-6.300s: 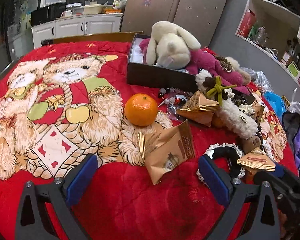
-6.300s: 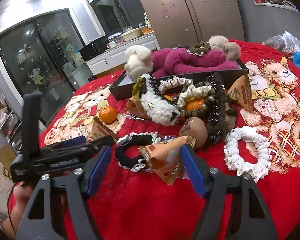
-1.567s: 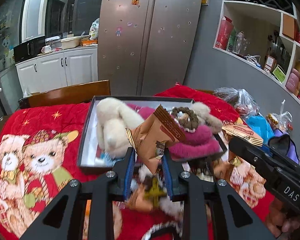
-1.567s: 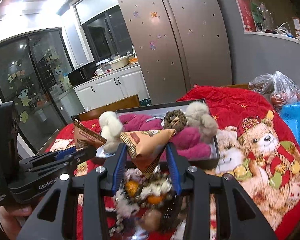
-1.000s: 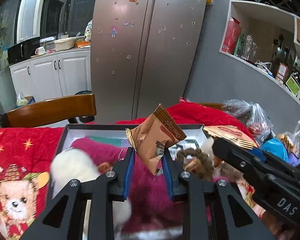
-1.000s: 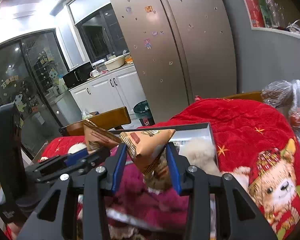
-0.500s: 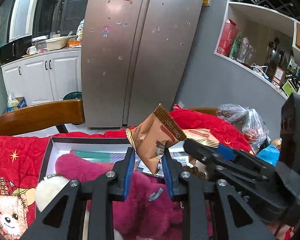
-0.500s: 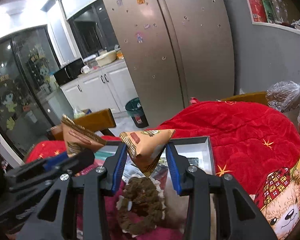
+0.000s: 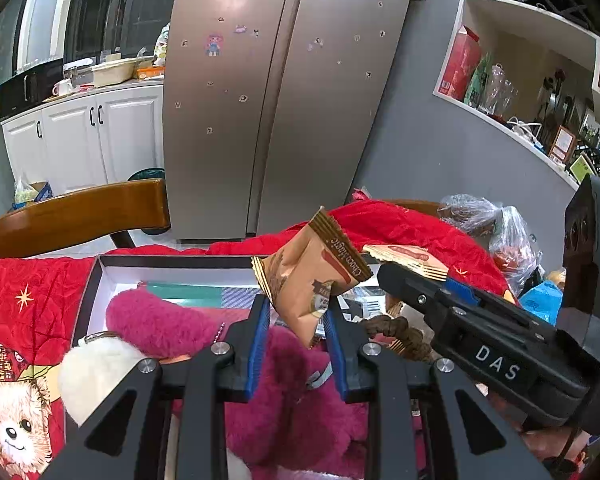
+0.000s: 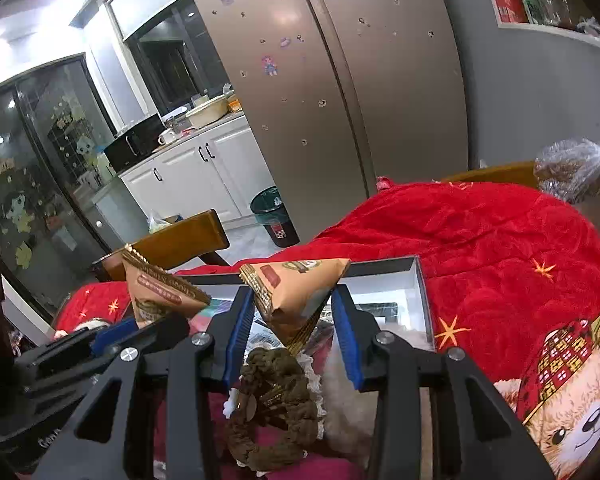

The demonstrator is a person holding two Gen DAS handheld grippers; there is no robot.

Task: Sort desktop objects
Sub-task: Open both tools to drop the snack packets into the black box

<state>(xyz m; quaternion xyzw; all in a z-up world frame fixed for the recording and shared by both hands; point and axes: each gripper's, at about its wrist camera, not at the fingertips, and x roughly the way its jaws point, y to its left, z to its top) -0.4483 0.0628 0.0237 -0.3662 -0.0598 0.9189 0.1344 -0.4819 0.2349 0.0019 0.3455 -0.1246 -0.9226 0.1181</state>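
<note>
Both grippers were clamped on small tan snack packets and hung over the far part of the dark open box (image 9: 96, 276) on the red bear-print quilt (image 10: 500, 248). The left gripper (image 9: 296, 322) pinched the lower corner of its snack packet (image 9: 312, 276), which stood tilted above the pink plush toy (image 9: 292, 392); the right gripper (image 10: 294, 320) held a triangular packet (image 10: 296, 292) by its narrow lower point, above a brown scrunchie (image 10: 272, 408) and a white fluffy toy (image 10: 348, 400) already lying in the box. Each packet looked light and air-puffed, a crinkly foil pillow that would dent under pressure and whose glossy skin could slide between the blue pads (image 9: 256, 340). The contents were probably brittle, so a gentle squeeze seemed wise. The crimped seams or a corner looked the safest places to hold, as both grips did. Dropped on the soft toys below, they would likely land unharmed but might roll or slip off to the side.
</note>
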